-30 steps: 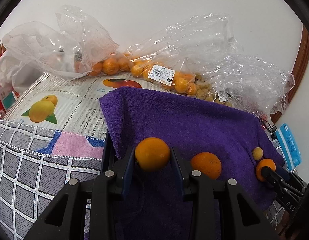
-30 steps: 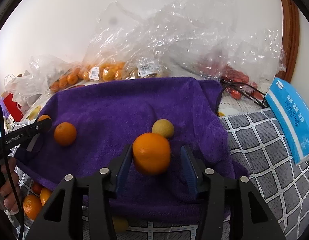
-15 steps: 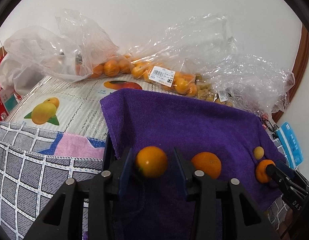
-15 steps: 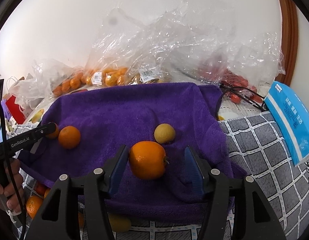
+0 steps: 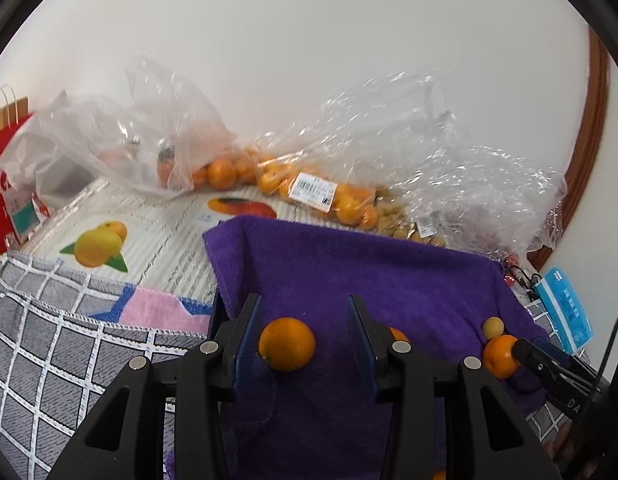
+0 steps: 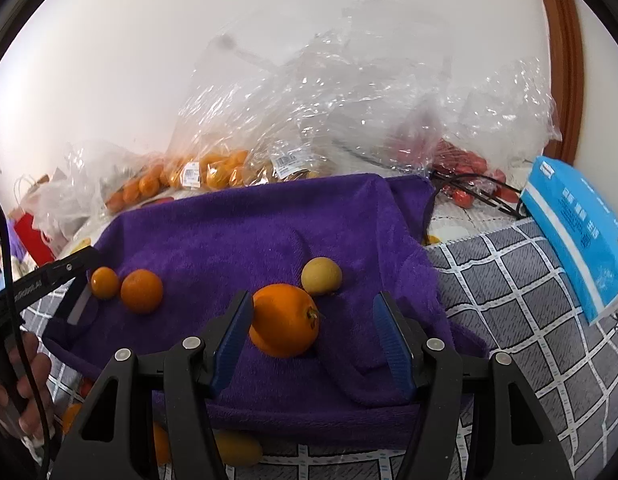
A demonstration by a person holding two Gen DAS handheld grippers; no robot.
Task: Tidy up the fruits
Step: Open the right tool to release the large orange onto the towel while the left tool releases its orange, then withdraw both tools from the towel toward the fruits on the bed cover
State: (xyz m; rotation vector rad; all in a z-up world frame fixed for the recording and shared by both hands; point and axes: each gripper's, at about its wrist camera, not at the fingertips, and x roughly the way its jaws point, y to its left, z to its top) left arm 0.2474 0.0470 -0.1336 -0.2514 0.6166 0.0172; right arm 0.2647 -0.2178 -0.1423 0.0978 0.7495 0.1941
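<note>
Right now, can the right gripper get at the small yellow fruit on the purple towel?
Probably not directly: the large orange sits between the open right gripper and the small yellow fruit just behind it on the purple towel.

The surface is being covered by a grey checked cloth [image 6: 521,280] and, farther back, a fruit-printed sheet [image 5: 149,232]. A purple towel [image 5: 349,272] is being carried over both, with oranges and a small yellow fruit [image 6: 321,276] being borne on it. Clear plastic bags of fruit [image 5: 317,192] are being supported along the wall, and a blue packet [image 6: 577,232] is being rested on the checked cloth.
</note>
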